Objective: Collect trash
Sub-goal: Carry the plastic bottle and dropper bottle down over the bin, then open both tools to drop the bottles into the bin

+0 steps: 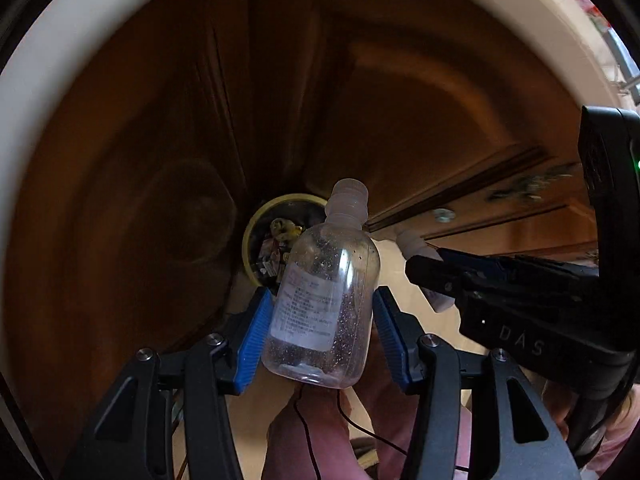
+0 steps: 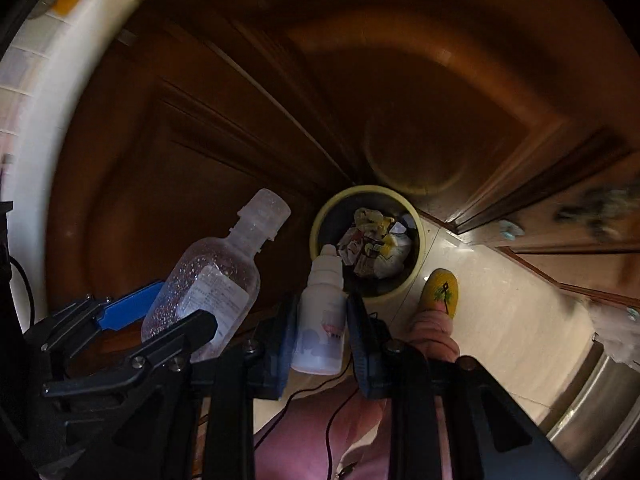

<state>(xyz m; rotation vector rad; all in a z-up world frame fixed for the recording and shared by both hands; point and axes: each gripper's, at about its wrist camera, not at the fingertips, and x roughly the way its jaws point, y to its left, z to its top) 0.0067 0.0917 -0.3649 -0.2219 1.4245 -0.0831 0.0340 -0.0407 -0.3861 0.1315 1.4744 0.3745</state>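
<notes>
The left tool [image 1: 320, 312] is clamping a clear bottle [image 1: 324, 300] and the right tool [image 2: 320, 332] a white bottle [image 2: 322, 312], both pointing down over the bin [image 2: 316, 236] on the floor, apparently lining up 2 drops.

The left gripper [image 1: 320, 312] clamps a clear bottle [image 1: 324, 300] between its blue pads, cap pointing up. Just behind the bottle sits a yellow-rimmed bin [image 1: 256, 232] of scraps. To the bottle's right, the right gripper [image 1: 430, 276] holds a small white bottle [image 1: 414, 242].
</notes>
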